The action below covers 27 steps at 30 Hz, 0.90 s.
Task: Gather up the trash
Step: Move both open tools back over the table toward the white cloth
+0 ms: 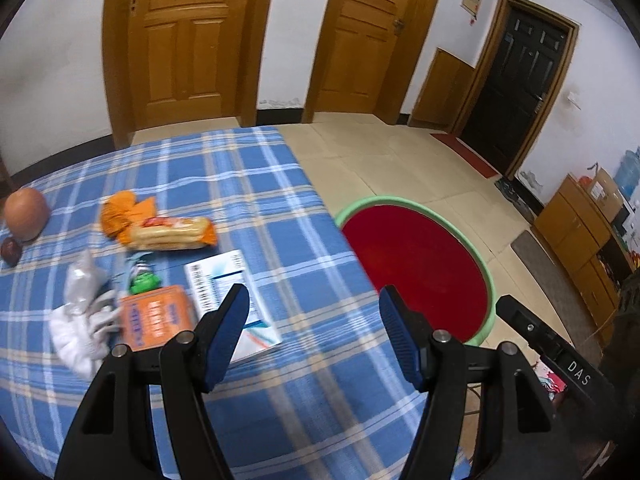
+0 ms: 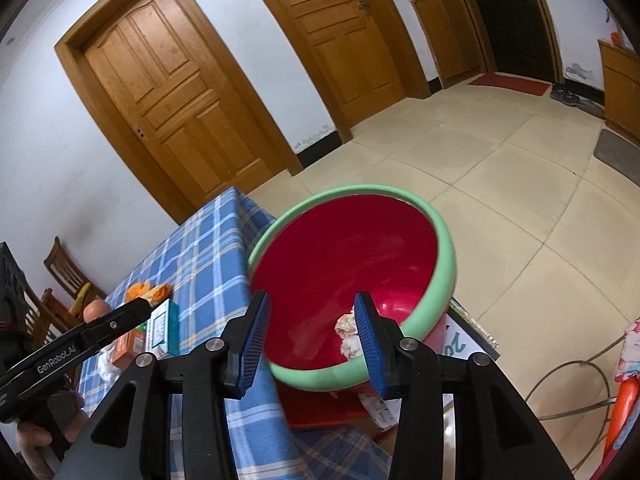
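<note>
A blue plaid tablecloth (image 1: 248, 208) covers the table beside a tiled floor. Just ahead of the right gripper (image 2: 312, 332), whose jaws gape empty, a crumpled whitish wad (image 2: 347, 334) lies inside the red, green-rimmed basin (image 2: 400, 192). The left gripper (image 1: 314, 320), likewise spread and empty, hovers over the cloth; wrappers, a biscuit packet (image 1: 170, 232) and booklet (image 1: 224, 280) lie ahead to its left.

A home is indicated: panelled wooden doors (image 1: 188, 40), a dark entrance door (image 1: 516, 80) with a red mat (image 1: 468, 152), tiled floor (image 2: 500, 184), wooden chairs (image 2: 64, 268), and a bench (image 1: 248, 184) draped in blue plaid cloth.
</note>
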Available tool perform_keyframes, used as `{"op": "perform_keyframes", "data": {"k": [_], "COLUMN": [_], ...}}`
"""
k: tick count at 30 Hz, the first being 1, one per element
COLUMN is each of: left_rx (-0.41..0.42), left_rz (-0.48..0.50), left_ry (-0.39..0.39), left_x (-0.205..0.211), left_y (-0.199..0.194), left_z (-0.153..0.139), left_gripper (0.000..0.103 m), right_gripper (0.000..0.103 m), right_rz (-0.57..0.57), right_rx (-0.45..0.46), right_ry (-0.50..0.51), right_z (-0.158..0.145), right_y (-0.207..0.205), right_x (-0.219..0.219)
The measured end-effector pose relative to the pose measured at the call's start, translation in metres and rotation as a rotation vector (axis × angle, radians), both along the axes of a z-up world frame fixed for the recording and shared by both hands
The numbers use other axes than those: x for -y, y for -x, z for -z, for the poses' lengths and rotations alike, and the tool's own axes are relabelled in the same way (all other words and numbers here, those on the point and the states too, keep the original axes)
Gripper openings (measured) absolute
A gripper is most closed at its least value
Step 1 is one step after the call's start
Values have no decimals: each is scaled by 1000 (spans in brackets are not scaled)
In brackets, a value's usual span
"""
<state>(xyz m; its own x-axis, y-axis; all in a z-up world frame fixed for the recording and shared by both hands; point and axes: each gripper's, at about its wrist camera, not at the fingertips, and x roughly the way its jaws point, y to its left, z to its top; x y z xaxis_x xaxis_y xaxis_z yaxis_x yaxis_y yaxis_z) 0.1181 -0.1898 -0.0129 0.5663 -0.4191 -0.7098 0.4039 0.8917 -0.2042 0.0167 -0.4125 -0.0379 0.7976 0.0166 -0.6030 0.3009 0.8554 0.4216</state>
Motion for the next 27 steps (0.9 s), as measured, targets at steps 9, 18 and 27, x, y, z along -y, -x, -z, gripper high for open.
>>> {"op": "perform_keyframes", "data": {"k": [9,18,27], "left_rx": [4,6,-23], "left_rz": [-102,-221,-322], "left_ry": [-1,-3,-35], "left_x": [-53,-108,-147], "left_y": [6,5,-2], "left_z": [-3,3,21], "left_gripper": [67,67,67], "right_gripper": [50,51,57], "right_rz": [-58,-128,-196], "right_rx": [4,-8,-36], "right_ry": [13,21,45], "right_z": [-6,-6,-2], "right_y": [-12,-28,-41], "right_x": [-29,-62,-93]}}
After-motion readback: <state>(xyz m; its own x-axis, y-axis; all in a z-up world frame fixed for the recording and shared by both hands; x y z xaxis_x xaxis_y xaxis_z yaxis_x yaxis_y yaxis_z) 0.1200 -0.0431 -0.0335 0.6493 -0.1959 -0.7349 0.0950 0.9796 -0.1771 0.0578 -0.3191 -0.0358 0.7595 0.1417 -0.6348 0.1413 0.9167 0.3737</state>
